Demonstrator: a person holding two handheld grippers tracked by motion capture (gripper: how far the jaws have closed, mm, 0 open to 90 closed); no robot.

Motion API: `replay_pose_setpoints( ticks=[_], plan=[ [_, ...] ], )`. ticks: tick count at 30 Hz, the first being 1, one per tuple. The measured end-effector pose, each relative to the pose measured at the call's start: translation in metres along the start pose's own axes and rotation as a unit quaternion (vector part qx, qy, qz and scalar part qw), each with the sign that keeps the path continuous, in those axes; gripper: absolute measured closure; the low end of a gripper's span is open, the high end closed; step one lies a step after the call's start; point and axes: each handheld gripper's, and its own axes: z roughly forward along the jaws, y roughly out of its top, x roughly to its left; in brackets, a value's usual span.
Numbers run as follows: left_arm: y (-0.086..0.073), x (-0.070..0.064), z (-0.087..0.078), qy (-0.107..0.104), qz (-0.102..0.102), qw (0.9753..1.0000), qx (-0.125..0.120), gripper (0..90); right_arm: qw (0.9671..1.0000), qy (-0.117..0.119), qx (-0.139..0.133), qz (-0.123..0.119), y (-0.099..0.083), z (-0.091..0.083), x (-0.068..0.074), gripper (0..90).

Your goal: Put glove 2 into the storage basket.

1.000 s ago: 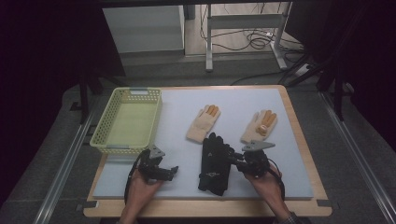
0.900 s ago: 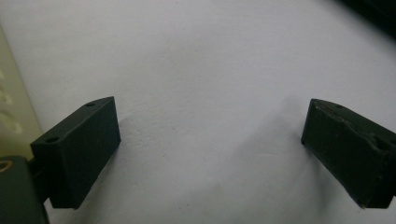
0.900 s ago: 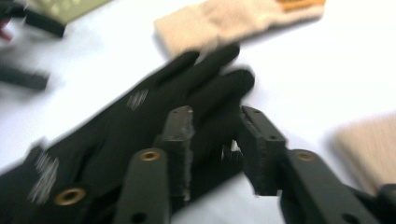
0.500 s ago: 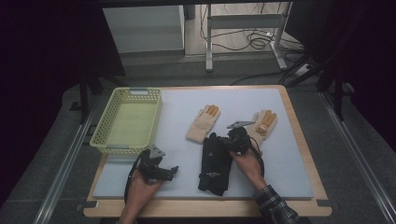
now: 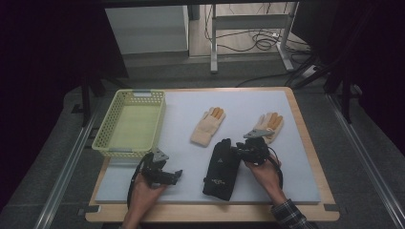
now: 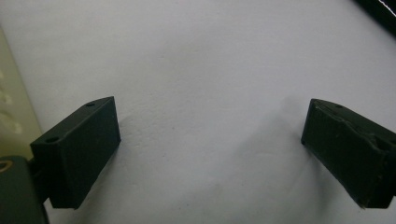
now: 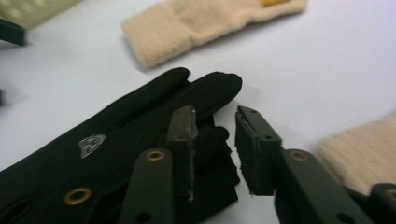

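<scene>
**Right fingers closing in on the black glove's edge**

The right gripper (image 7: 215, 140) has its fingers (image 7: 182, 140) part open, straddling a fold of the black glove (image 7: 116, 154), not yet clamped. The left gripper (image 6: 210, 154) rests wide open over bare tabletop (image 6: 196, 65) near the front edge, holding nothing. The black glove (image 5: 223, 163) lies toward the front edge, mid-right, with two cream gloves (image 5: 208, 125) (image 5: 269, 126) behind it and the basket (image 5: 130, 125) at the left edge. Risk: the pinch looks shallow, so the fabric could slip out on lifting, or the fingers might catch only one layer.
</scene>
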Motion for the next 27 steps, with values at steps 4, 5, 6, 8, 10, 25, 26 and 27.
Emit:
replay_pose_setpoints(
  ticks=[4, 5, 6, 8, 10, 25, 26, 27],
  plan=[
    [0.000, 0.000, 0.000, 0.000, 0.000, 1.0000, 0.001, 4.6, 0.9995, 0.001, 0.000, -0.031, -0.010, -0.022, 0.003, 65.6],
    [0.000, 0.000, 0.000, -0.001, 0.000, 1.0000, 0.001, 4.7, 0.9992, 0.006, 0.006, -0.040, -0.018, -0.030, 0.006, 68.4],
    [0.000, 0.000, 0.000, -0.001, 0.000, 1.0000, 0.002, 4.7, 0.9992, 0.006, 0.006, -0.040, -0.018, -0.030, 0.006, 68.4],
    [0.000, -0.001, -0.001, 0.000, -0.001, 1.0000, 0.003, 5.4, 0.9983, 0.022, 0.019, -0.051, -0.030, -0.036, 0.010, 75.0],
    [-0.001, 0.001, -0.004, -0.005, 0.006, 0.9999, 0.008, 5.9, 0.9980, 0.026, 0.022, -0.053, -0.034, -0.038, 0.012, 76.9],
    [-0.008, 0.007, -0.009, -0.022, 0.024, 0.9995, 0.003, 6.0, 0.9923, 0.094, 0.040, -0.070, -0.061, -0.021, 0.045, 84.9],
    [-0.008, 0.007, -0.009, -0.022, 0.024, 0.9995, 0.003, 6.0, 0.9923, 0.094, 0.040, -0.070, -0.061, -0.021, 0.045, 84.9],
    [-0.008, 0.007, -0.009, -0.022, 0.023, 0.9995, 0.003, 5.9, 0.9920, 0.098, 0.037, -0.070, -0.060, -0.018, 0.048, 84.9]
  ],
)
